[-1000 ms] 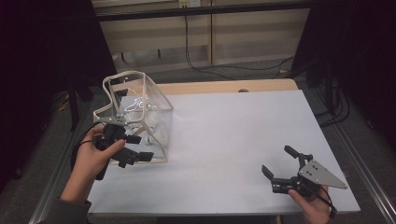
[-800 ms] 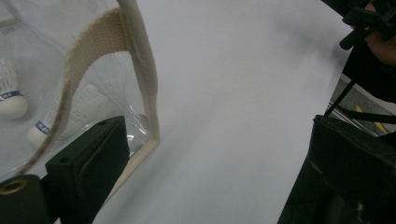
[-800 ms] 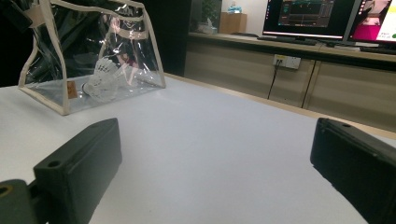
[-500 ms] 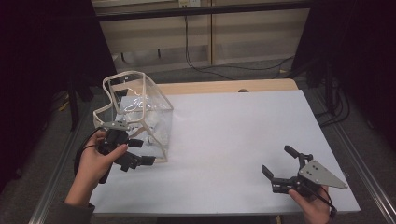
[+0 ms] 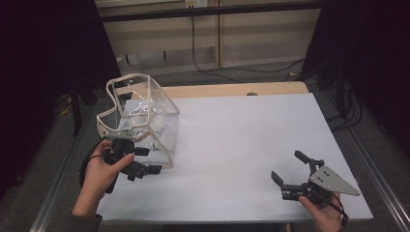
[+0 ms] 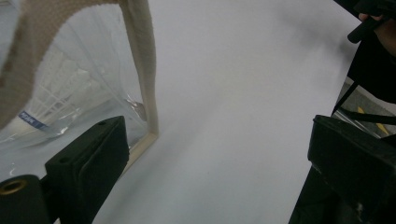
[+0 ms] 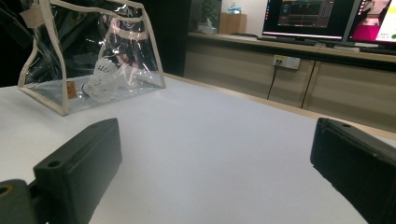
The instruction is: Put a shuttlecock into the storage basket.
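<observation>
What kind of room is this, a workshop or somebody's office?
Probably a lab or office set up for recording: a bare white table, computer monitors on a long counter behind, and a person holding the left gripper by a clear bag.

White tabletop (image 5: 241,130) with wooden far edge, black cables (image 5: 203,53) on floor behind; lit monitors (image 7: 322,18) on long counter (image 7: 280,46), wall socket (image 7: 286,61) beneath.

We see the white counter (image 5: 241,140) evenly lit from overhead, with dark surroundings at both sides of the high view. Glare streaks the clear bag (image 5: 140,116). In both gripper views the near jaws are soft and blurred; bright monitors (image 7: 327,18) glow far off.
</observation>
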{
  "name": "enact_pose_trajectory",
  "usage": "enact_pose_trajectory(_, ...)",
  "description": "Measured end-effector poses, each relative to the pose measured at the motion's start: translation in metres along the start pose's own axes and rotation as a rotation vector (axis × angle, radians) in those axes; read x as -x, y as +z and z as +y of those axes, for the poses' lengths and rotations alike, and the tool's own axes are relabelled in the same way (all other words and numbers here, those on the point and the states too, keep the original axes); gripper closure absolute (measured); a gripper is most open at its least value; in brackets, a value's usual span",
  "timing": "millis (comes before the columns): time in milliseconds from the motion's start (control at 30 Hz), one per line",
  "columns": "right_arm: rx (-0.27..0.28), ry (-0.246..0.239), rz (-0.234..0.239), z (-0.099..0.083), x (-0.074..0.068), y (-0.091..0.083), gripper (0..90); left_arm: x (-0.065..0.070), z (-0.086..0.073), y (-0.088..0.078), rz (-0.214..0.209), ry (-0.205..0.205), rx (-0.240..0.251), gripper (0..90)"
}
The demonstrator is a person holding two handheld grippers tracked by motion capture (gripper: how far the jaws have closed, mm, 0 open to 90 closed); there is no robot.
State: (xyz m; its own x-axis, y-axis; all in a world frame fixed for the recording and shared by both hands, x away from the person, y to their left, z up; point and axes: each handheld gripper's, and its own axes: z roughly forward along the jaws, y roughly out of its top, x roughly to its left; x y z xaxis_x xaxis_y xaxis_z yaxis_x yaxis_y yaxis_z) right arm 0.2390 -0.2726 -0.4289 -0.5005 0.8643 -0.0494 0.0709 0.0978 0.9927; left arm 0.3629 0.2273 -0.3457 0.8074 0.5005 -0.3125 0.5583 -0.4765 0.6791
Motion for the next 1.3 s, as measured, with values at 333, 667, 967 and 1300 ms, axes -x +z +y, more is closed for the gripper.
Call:
enact_pose_trajectory(333, 0.000, -0.001, 0.000, 0.000, 0.000, 0.000, 2.1, -0.001, -0.006, 0.007, -0.003, -0.003, 0.012, 5.4)
enact_pose_trajectory(667, 0.000, 0.000, 0.002, 0.000, 0.000, 0.000, 2.1, -0.004, -0.012, 0.014, -0.011, -0.012, 0.023, 5.4)
enact_pose_trajectory(967, 0.000, 0.000, 0.003, 0.000, 0.000, 0.000, 2.1, -0.005, -0.018, 0.020, -0.013, -0.020, 0.028, 5.3)
enact_pose_trajectory(1300, 0.000, 0.001, 0.004, 0.000, 0.000, 0.000, 2.1, -0.008, -0.026, 0.027, -0.021, -0.034, 0.036, 5.3)
